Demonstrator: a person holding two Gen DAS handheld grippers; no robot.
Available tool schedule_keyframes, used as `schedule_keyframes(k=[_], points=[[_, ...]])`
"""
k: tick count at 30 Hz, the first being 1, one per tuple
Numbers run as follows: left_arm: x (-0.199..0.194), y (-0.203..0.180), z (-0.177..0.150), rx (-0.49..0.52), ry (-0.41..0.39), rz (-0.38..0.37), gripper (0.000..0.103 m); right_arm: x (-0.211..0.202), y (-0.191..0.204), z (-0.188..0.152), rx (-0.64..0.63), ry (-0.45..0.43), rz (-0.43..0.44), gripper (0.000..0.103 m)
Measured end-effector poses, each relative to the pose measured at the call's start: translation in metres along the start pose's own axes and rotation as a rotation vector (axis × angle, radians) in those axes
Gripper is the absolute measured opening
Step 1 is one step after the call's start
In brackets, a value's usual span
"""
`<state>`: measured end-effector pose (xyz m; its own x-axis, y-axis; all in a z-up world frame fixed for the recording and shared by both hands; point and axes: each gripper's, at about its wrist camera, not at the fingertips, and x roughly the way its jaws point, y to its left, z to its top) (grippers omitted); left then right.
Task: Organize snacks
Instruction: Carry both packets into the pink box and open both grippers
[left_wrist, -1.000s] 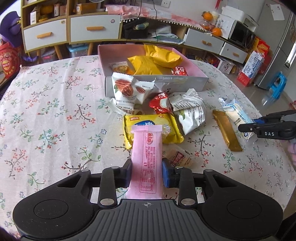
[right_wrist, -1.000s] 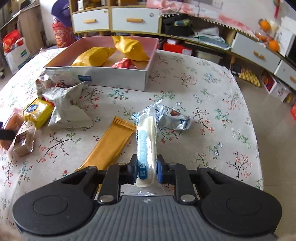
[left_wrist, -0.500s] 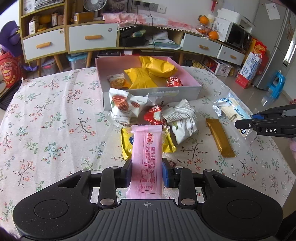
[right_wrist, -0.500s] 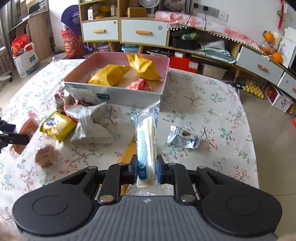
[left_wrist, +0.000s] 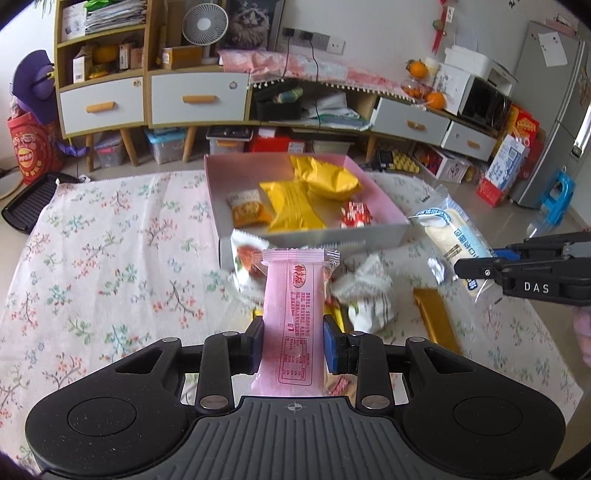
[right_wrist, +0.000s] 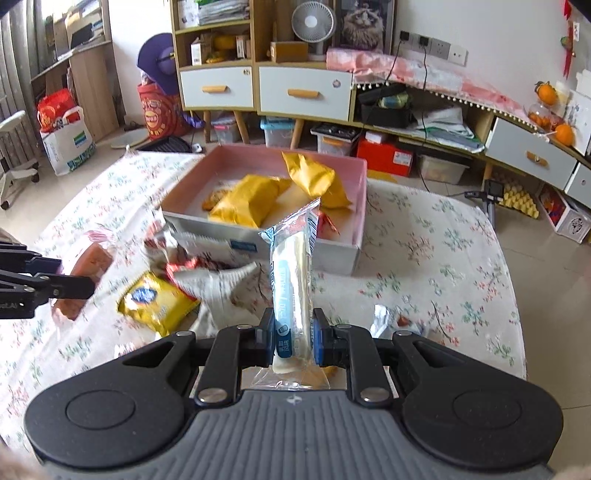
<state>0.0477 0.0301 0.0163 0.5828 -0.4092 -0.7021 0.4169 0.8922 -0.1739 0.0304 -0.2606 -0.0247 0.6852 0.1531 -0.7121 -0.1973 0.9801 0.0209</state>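
Observation:
My left gripper (left_wrist: 293, 341) is shut on a pink snack packet (left_wrist: 293, 314), held upright above the table. My right gripper (right_wrist: 293, 341) is shut on a clear-wrapped white bread stick (right_wrist: 293, 280), also lifted off the table. The pink box (left_wrist: 400, 221) stands ahead of both, holding yellow bags (left_wrist: 295, 203), an orange packet (left_wrist: 246, 208) and a small red one (left_wrist: 356, 215). In the left wrist view the right gripper (left_wrist: 476, 267) shows at the right edge with the bread stick (left_wrist: 454, 240). In the right wrist view the left gripper (right_wrist: 55, 284) shows at the left edge.
Loose snacks lie in front of the box on the floral tablecloth (left_wrist: 110, 258): a yellow biscuit pack (right_wrist: 157, 301), a white crumpled bag (left_wrist: 369, 299), a gold bar (left_wrist: 436, 319), a nut packet (left_wrist: 245, 258), a silver wrapper (right_wrist: 386, 317). Cabinets and clutter stand beyond the table.
Both grippers have risen with their packets; the table and loose snacks look farther below. The box now sits nearer the centre of both views.

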Motion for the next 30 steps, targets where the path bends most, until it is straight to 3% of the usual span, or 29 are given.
schedule_keyframes(k=[8,20,26,30], points=[[0.012,-0.003,0.024,-0.032,-0.024,0.012,0.029,0.004,0.002,0.021,0.037,-0.040,0.012,0.017],[0.049,0.007,0.064,-0.169,-0.045,0.033,0.029,0.041,-0.002,0.049,0.154,-0.036,0.040,0.017],[0.079,0.016,0.086,-0.160,-0.024,0.079,0.029,0.062,-0.005,0.062,0.229,-0.055,0.076,0.017],[0.104,0.023,0.099,-0.125,0.009,0.113,0.029,0.079,0.003,0.070,0.213,-0.045,0.059,0.017]])
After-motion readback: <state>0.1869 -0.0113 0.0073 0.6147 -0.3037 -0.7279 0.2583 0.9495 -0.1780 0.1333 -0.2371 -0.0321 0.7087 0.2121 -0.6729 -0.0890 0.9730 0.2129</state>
